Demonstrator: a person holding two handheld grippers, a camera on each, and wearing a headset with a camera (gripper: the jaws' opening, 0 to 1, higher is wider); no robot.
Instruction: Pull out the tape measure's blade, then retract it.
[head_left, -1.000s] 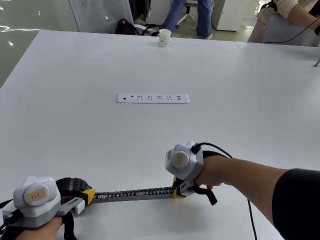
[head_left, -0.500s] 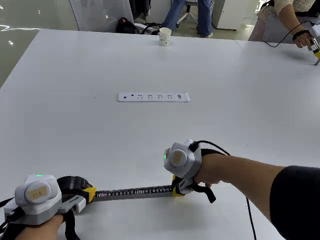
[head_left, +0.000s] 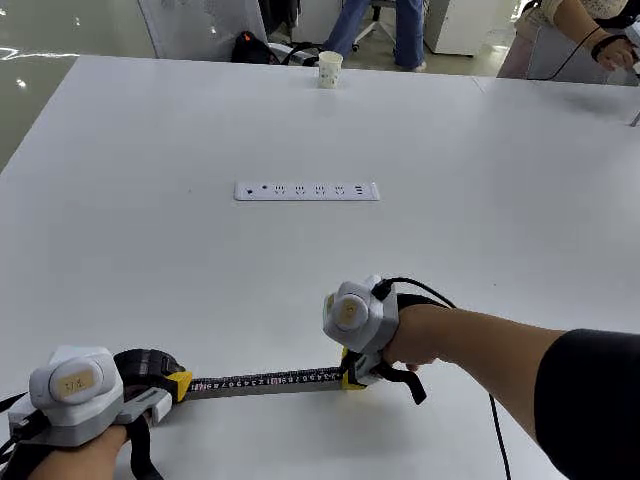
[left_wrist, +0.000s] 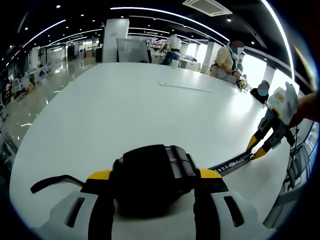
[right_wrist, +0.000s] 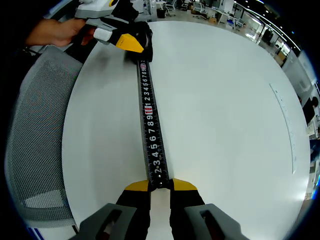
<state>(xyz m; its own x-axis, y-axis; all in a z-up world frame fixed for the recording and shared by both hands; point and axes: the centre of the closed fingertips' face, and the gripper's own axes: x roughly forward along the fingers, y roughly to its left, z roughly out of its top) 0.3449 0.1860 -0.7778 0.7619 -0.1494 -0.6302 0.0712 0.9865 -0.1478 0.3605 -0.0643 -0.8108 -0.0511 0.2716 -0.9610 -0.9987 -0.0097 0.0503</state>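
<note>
**Inspector:** Location of the black-and-yellow tape measure case (head_left: 152, 370)?

**Assessor:** Near-left corner of the white tabletop (head_left: 480, 200). It is clamped between the jaws of the left gripper (left_wrist: 155, 176), which close around its sides.

**Inspector:** And the blade?

**Assessor:** The black numbered steel blade (right_wrist: 150, 120) runs flat along the tabletop, rightward to the right gripper (right_wrist: 160, 186). That gripper's yellow-tipped jaws are pinched narrow on the blade's end.

**Inspector:** Reason for this arrangement?

**Assessor:** In my judgement, the left gripper anchors the case so it cannot slide. The right one does the drawing, and keeping the blade low stops it buckling. The blade is partly out, and retraction is not yet done.

**Inspector:** Obstructions?

**Assessor:** A white power strip (head_left: 307, 192) lies mid-table and a paper cup (head_left: 329, 70) stands at the far edge. Both are well apart from the blade's line.
</note>
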